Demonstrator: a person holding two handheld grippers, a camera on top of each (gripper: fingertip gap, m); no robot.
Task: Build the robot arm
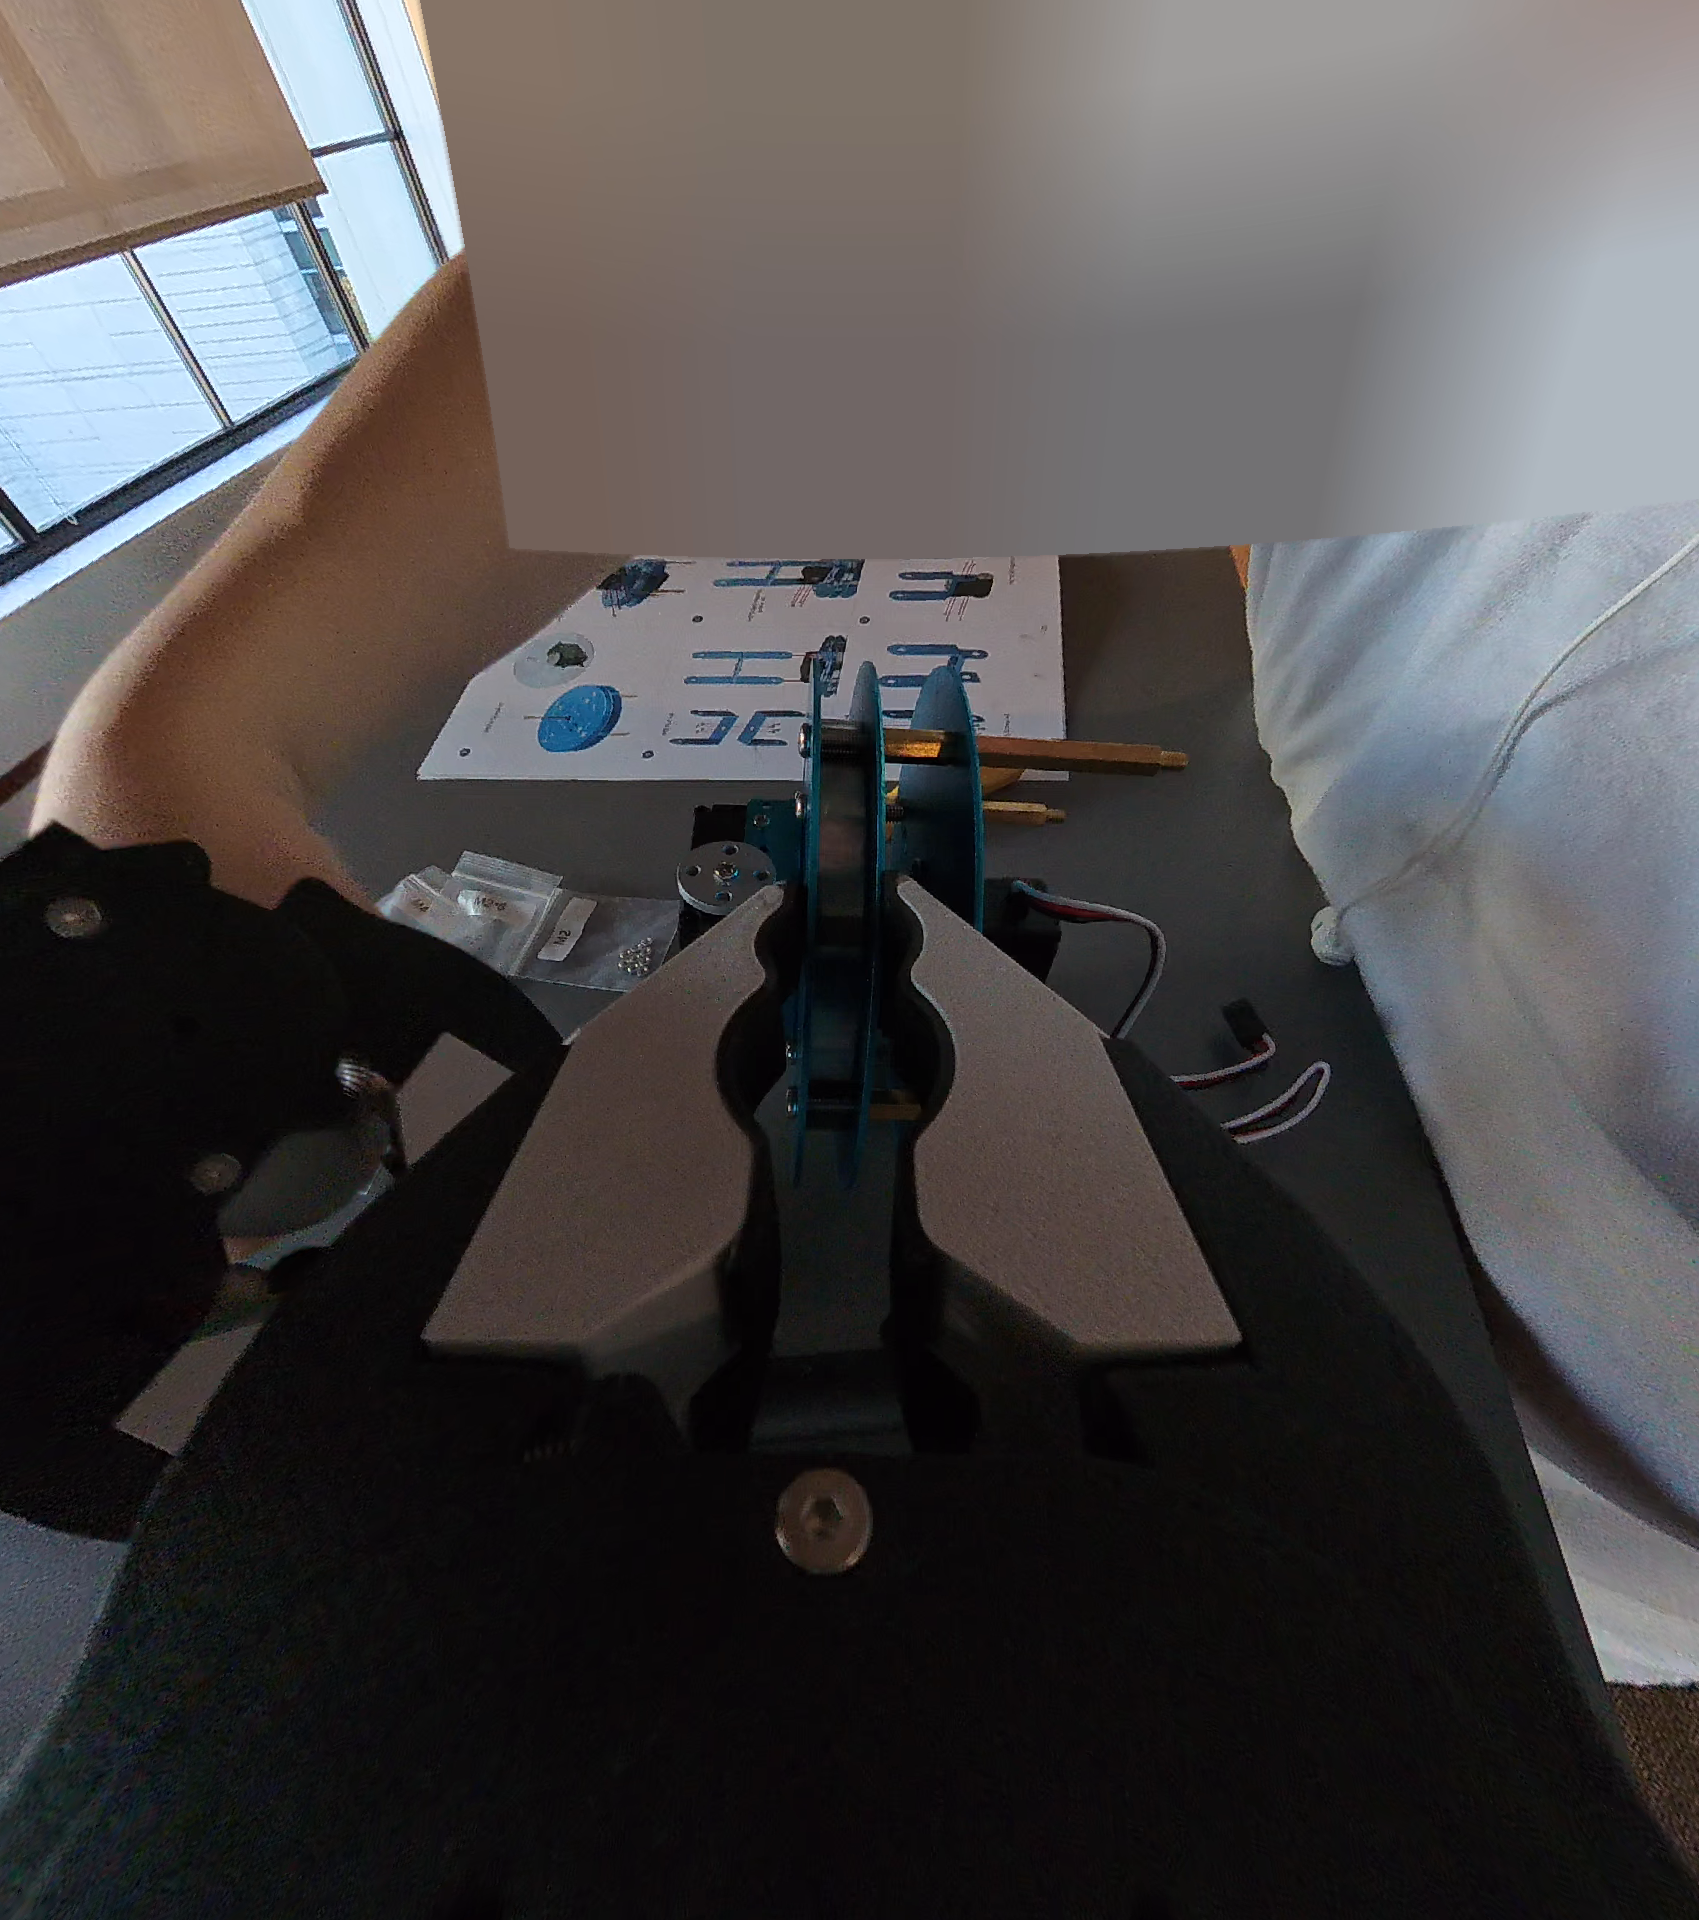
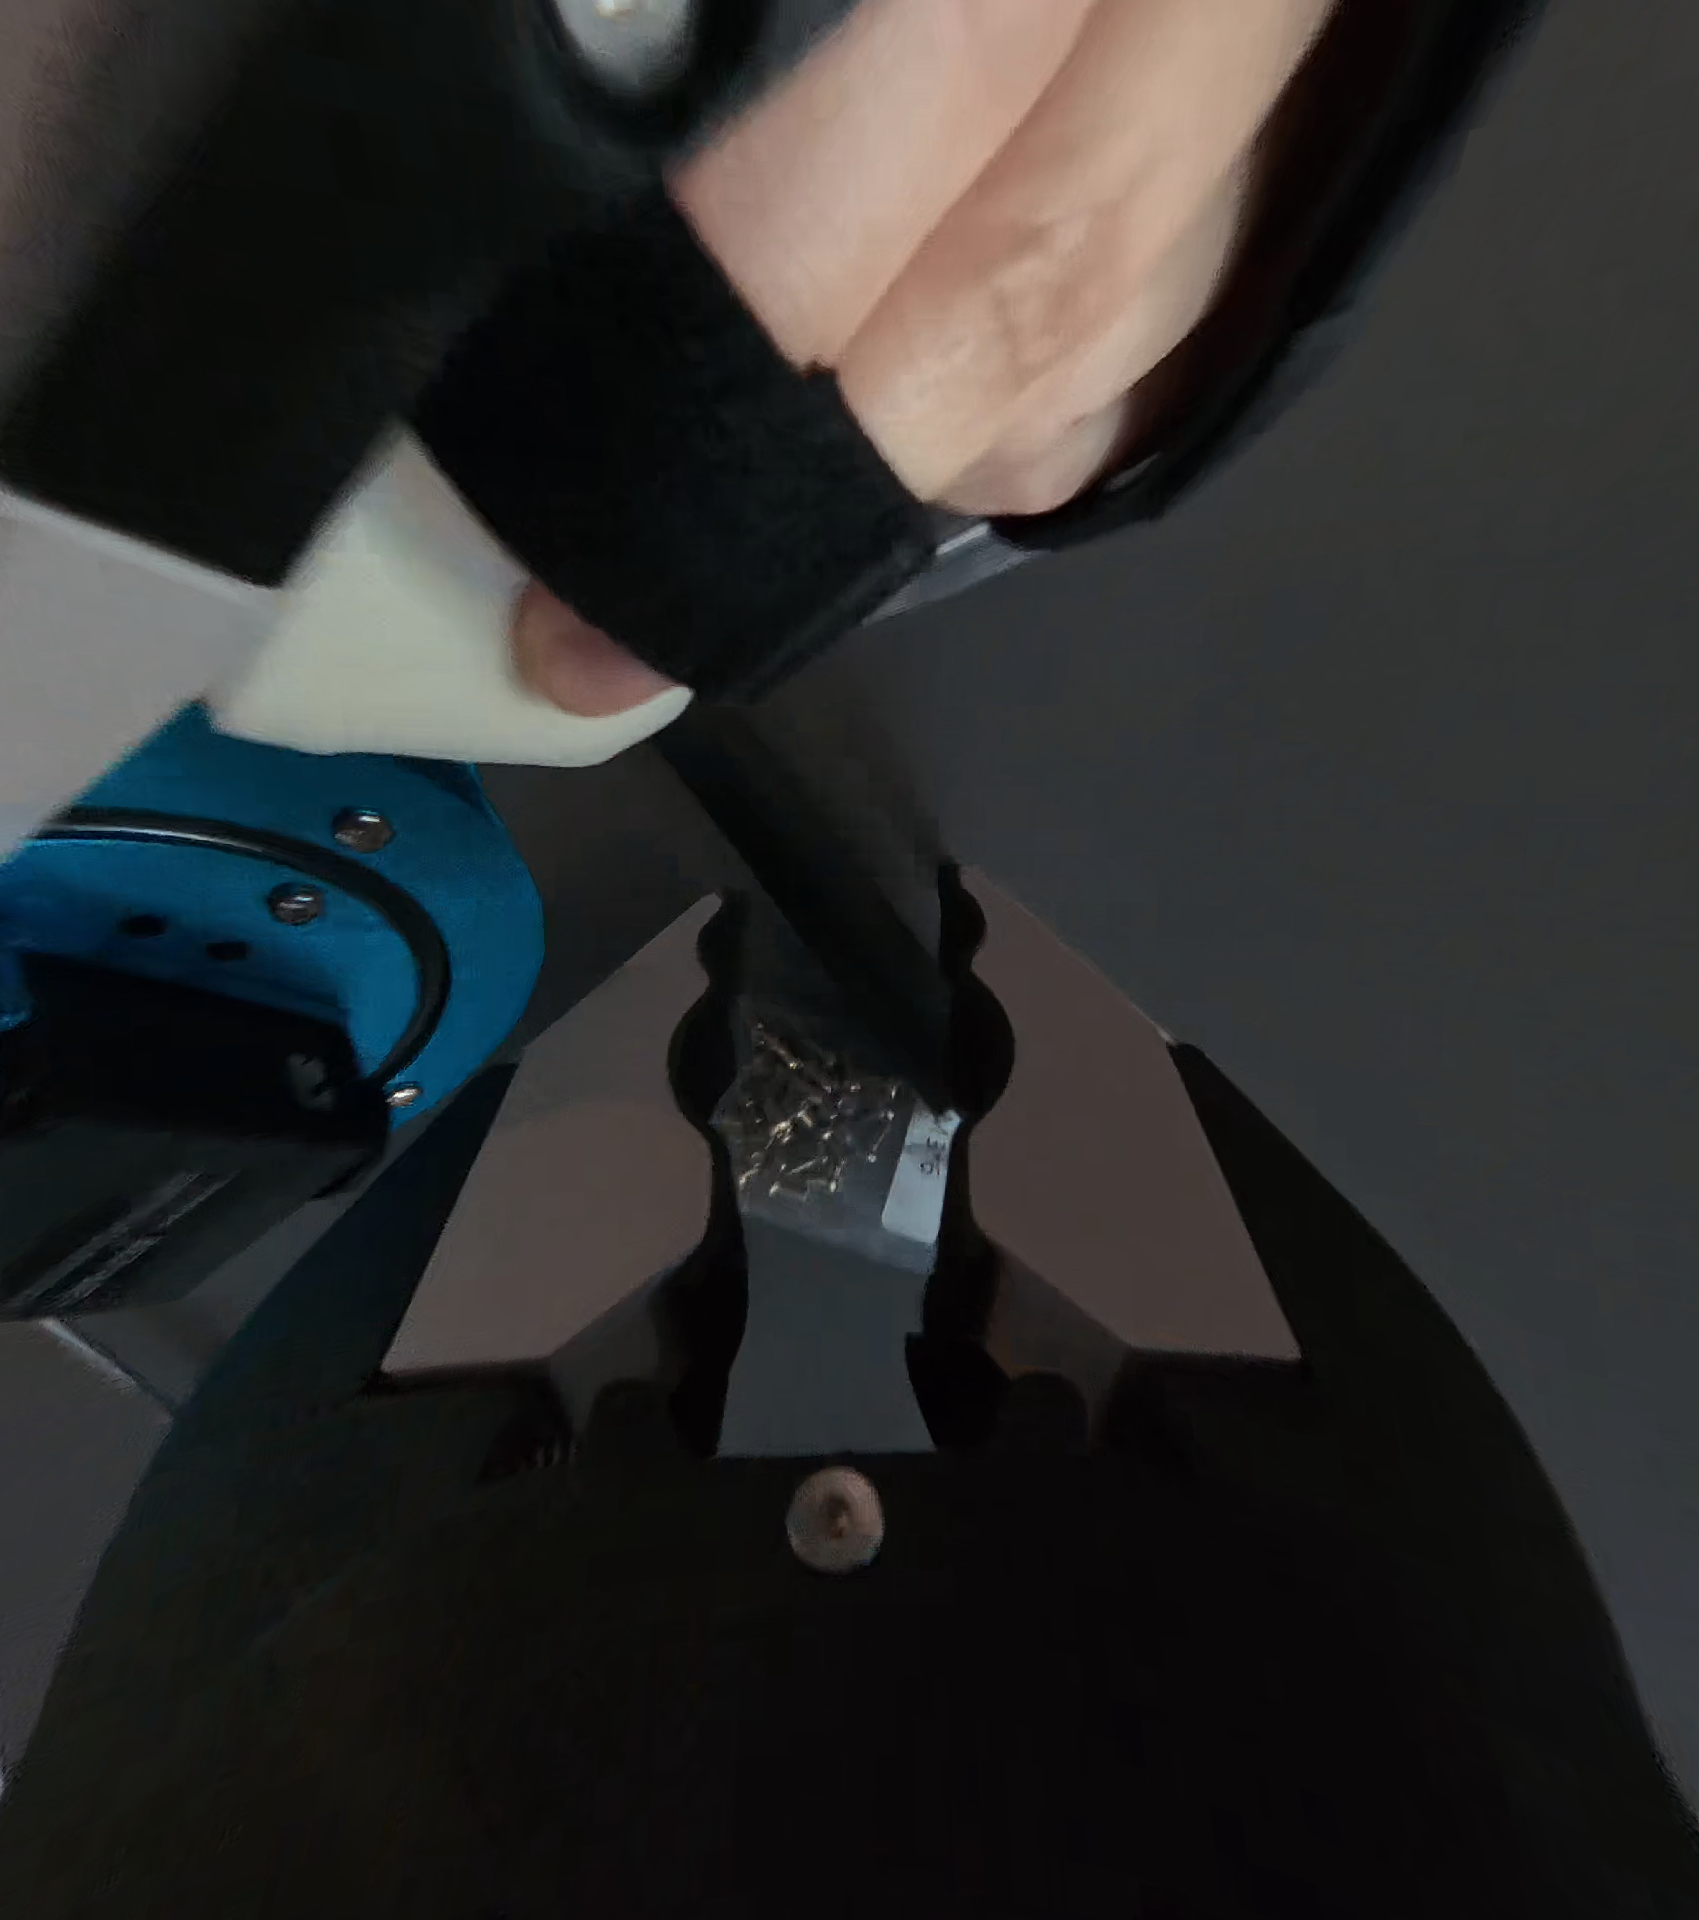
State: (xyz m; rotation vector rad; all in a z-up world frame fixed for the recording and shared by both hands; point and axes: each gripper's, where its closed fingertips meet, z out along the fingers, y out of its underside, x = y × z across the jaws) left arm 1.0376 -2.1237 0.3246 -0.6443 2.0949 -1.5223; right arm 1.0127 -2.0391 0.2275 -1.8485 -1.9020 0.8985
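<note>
My left gripper (image 1: 842,891) is shut on a blue disc assembly (image 1: 949,790): two round blue plates on edge, joined by brass standoffs (image 1: 1084,755), with a black servo (image 1: 1021,925) behind. Its grey fingers clamp the nearer plate above the dark grey table (image 1: 1188,644). My right gripper (image 2: 834,899) is shut on a small clear bag of tiny brass screws (image 2: 814,1132). A blurred dark bar crosses its tips. It is close under the hand (image 2: 980,312) that holds the left gripper, next to the blue plate (image 2: 232,883). The right gripper's black body (image 1: 97,1091) shows at the left.
A printed instruction sheet (image 1: 616,665) lies at the back of the table. Small clear parts bags (image 1: 512,914) and a silver hub (image 1: 720,873) lie left of the assembly. Servo wires (image 1: 1146,966) trail right. A person in white (image 1: 1551,935) is on the right, a tan chair (image 1: 253,675) on the left. One gripper's finger ends stand about 12 cm off the other's.
</note>
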